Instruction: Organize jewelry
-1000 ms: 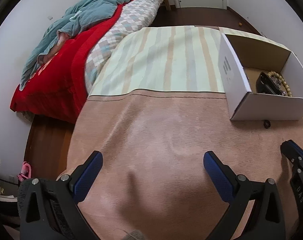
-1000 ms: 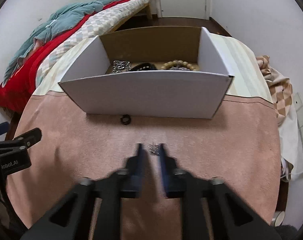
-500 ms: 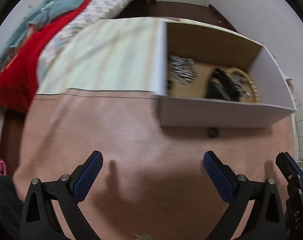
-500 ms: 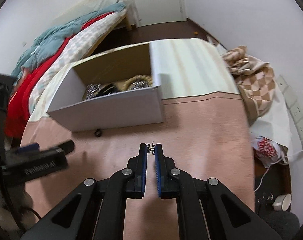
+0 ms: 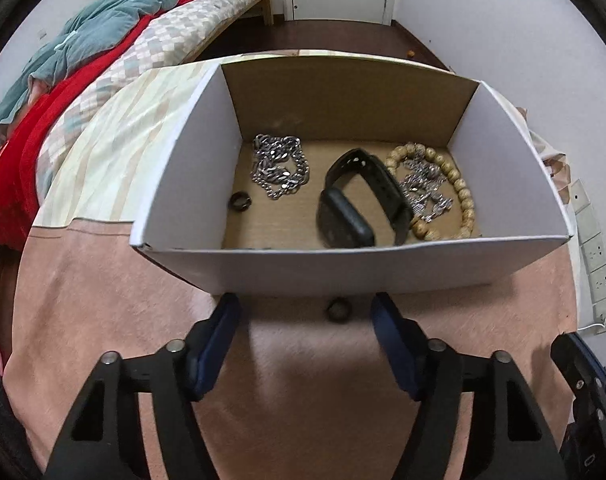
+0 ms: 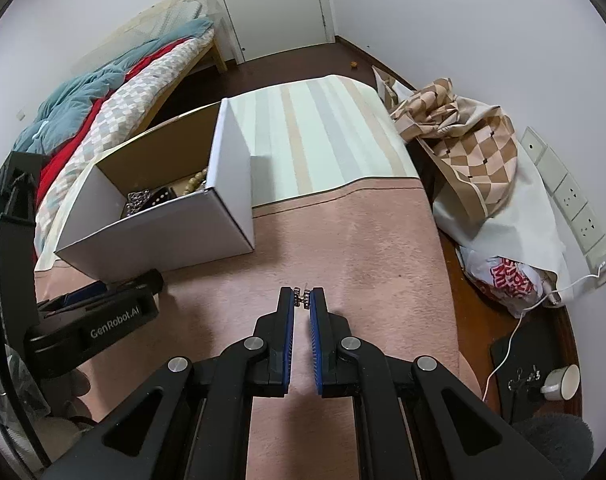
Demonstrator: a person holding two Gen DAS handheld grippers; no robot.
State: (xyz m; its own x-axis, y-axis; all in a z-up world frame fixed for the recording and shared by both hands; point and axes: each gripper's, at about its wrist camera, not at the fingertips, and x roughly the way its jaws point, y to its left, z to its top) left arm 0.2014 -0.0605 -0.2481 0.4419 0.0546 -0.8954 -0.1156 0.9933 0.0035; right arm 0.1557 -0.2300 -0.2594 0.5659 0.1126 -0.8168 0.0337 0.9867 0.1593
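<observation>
Left gripper [image 5: 305, 314] straddles ring [image 5: 338, 310] beside box [image 5: 343, 270].

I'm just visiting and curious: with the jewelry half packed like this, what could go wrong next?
The tiny earring is pinched only at the right gripper tips, so it might slip out. The left gripper sits open around a dark ring close against the box wall; closing could bump the box.

This place is looking like a bedroom in a home. A bed [image 5: 115, 40] with a red blanket [image 5: 31, 128] and a teal quilt [image 5: 103, 12] is lying at the upper left of the frame, and a white door [image 6: 271, 4] is standing at the top. Wall sockets [image 6: 571, 200] are showing at the right edge.
</observation>
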